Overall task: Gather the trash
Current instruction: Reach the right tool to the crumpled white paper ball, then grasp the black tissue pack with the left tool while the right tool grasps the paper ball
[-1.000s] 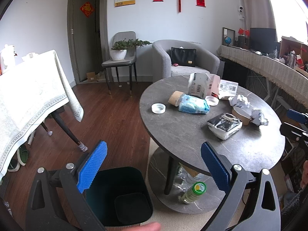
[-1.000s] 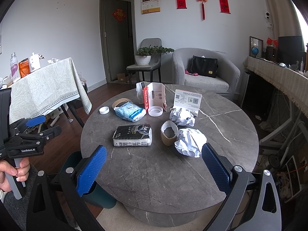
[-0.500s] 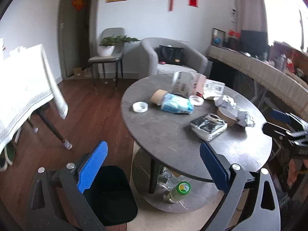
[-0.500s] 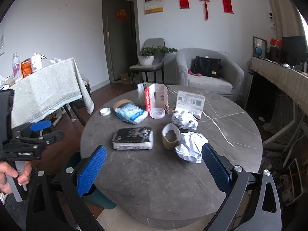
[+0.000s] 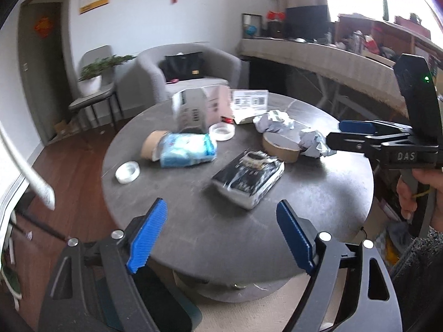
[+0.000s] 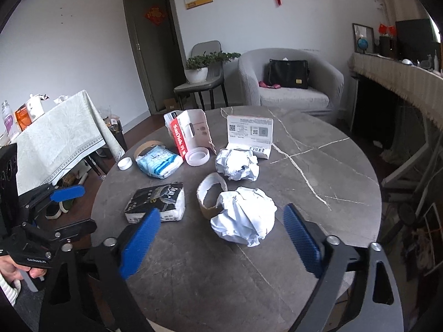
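Trash lies on a round grey table (image 5: 318, 193). A black packet (image 5: 249, 177) sits just ahead of my left gripper (image 5: 221, 204), whose jaws are closing with nothing between them. Behind it lie a blue tissue pack (image 5: 188, 152), a brown tape roll (image 5: 279, 145) and crumpled paper (image 5: 314, 144). In the right wrist view a crumpled paper ball (image 6: 243, 221) lies at the tips of my right gripper (image 6: 221, 210). Those jaws are closing around it, pads clear of it. A second paper ball (image 6: 238, 163) and an open white carton (image 6: 188, 132) lie farther back.
A dark bin (image 5: 166, 312) stands on the floor below my left gripper. A cloth-covered table (image 6: 55, 135) is at the left. A grey armchair (image 6: 290, 83) and a chair with a plant (image 6: 205, 66) stand behind. A long counter (image 6: 401, 83) runs along the right.
Both grippers have moved in over the table and their jaws have narrowed. The left view swung right, from the bin and floor onto the tabletop. The paper ball is now at the right fingertips.
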Action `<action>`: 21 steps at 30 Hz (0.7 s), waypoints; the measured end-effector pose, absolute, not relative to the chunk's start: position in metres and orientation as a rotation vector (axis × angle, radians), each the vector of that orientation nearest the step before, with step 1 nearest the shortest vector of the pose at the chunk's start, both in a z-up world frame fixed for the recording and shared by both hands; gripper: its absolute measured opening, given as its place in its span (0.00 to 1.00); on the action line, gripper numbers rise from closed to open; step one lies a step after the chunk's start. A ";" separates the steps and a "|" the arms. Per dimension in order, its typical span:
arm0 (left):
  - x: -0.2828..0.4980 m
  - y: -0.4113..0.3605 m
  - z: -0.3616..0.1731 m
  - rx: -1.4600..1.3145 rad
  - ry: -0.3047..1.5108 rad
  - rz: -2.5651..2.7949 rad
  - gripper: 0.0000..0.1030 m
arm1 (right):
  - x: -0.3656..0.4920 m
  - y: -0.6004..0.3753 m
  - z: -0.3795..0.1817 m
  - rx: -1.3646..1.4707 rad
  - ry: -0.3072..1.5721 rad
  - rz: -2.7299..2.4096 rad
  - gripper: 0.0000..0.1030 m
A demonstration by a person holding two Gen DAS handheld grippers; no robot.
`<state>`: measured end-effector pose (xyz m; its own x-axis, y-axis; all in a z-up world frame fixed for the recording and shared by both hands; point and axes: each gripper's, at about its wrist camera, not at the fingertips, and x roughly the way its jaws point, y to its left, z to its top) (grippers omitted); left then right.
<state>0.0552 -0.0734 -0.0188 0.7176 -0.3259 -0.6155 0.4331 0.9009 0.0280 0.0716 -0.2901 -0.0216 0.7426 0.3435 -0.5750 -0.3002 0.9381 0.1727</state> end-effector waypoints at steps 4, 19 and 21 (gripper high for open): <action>0.071 -0.082 -0.022 0.216 0.646 -0.471 0.82 | 0.077 -0.296 -0.024 0.108 0.660 0.355 0.79; 0.116 -0.107 -0.042 0.227 0.679 -0.590 0.86 | 0.107 -0.307 -0.042 0.242 0.740 0.348 0.71; 0.119 -0.109 -0.042 0.219 0.688 -0.613 0.85 | 0.109 -0.308 -0.044 0.245 0.748 0.343 0.65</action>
<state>0.1189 -0.1095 -0.0425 0.6063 -0.4558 -0.6516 0.5954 0.8034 -0.0080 0.1094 -0.3075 -0.0444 0.6817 0.3885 -0.6200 -0.2161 0.9165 0.3367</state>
